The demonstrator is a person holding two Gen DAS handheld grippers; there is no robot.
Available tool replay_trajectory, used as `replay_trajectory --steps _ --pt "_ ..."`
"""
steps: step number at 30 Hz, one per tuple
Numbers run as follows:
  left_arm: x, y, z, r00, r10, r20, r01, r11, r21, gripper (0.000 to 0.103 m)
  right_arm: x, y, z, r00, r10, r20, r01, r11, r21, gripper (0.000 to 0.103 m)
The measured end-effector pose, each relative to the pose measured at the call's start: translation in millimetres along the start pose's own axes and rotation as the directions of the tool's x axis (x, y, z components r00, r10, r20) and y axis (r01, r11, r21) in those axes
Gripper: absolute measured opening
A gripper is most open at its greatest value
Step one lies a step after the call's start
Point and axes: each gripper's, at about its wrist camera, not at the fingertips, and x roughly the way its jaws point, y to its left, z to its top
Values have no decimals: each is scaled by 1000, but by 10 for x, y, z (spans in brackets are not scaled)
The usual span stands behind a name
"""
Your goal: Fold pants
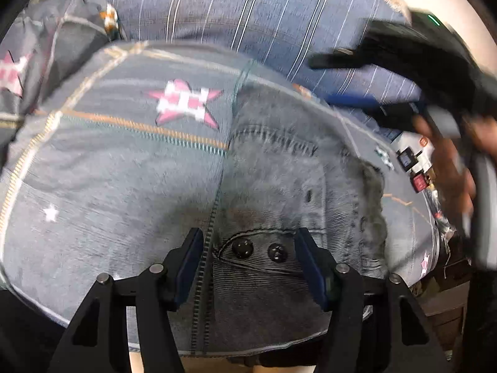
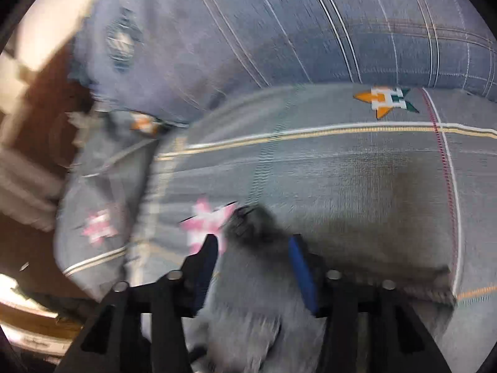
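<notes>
Grey denim pants (image 1: 279,180) lie on a bed, waistband toward me, with two dark buttons (image 1: 242,247) on it. My left gripper (image 1: 250,248) hovers just over that waistband, its jaws apart on either side of the buttons and not pressing on the cloth. My right gripper (image 1: 341,79) shows blurred at the upper right, above the frayed far end of the pants, held by a person's hand (image 1: 447,161). In the right wrist view, the right gripper (image 2: 253,248) has its jaws apart over a blurred grey fold of the pants (image 2: 257,304), with no clear pinch.
The pants rest on a grey sheet with stars (image 1: 124,171). A blue striped blanket (image 1: 248,9) lies beyond it and a matching pillow (image 1: 46,62) at the left. Small boxes (image 1: 416,161) sit past the bed's right edge. The near bed edge runs along the bottom.
</notes>
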Motion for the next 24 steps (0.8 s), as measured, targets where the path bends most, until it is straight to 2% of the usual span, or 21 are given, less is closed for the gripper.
replay_trajectory --steps 2,3,4,5,6,7,8,9,12,14,15,16,17,18,19,21,24 --pt "-104 -51 -19 1000 -3 30 3 1000 6 67 -164 -51 -174 994 109 -5 -109 994 -9 67" --pt "-116 -93 -35 999 -7 36 6 1000 18 69 -214 -155 -281 983 182 -5 -182 983 8 67" --pt "-80 -154 -56 1000 1 26 -2 999 42 71 -196 -273 -356 977 212 -3 -212 977 29 67" --pt "-8 -231 -96 1000 21 -10 -20 997 81 71 -126 -379 -418 979 205 -5 -204 978 50 67" --pt "87 -296 -133 998 37 -48 -31 992 119 71 38 -672 -472 989 147 -29 -142 983 118 67" --pt "165 -365 -184 995 79 -55 -69 983 168 71 162 -888 -525 980 195 -48 -181 961 207 56" --pt "166 -415 -218 993 111 -36 -102 974 203 71 193 -1054 -577 965 262 -30 -242 926 290 50" --pt "112 -445 -239 993 116 -21 -108 969 221 71 116 -1072 -601 959 284 4 -272 914 302 50" --pt "-141 -436 -235 999 47 25 -51 981 185 72 -249 -881 -640 965 254 67 -261 949 174 62" --pt "-123 -466 -253 995 89 45 -97 970 221 76 -388 -872 -726 947 307 91 -319 933 165 66" --pt "-15 -484 -254 993 120 17 -120 964 237 78 -439 -912 -814 933 344 101 -357 918 174 67" --pt "174 -501 -280 987 153 -45 -136 954 266 79 -443 -957 -876 931 351 100 -364 914 179 71" --pt "329 -532 -322 978 201 -63 -174 938 301 81 -347 -1044 -959 946 317 65 -324 927 192 72" --pt "370 -573 -332 974 226 -33 -204 925 320 85 -209 -1166 -1018 972 233 9 -230 949 217 72" --pt "354 -611 -347 973 231 -19 -212 922 323 85 -163 -1272 -1087 979 205 -5 -197 949 246 66" --pt "254 -629 -339 979 202 -22 -186 935 300 85 -313 -1408 -1166 964 257 70 -266 914 307 66" --pt "31 -617 -315 987 163 13 -160 952 262 85 -601 -1336 -1245 968 223 118 -246 934 258 67"
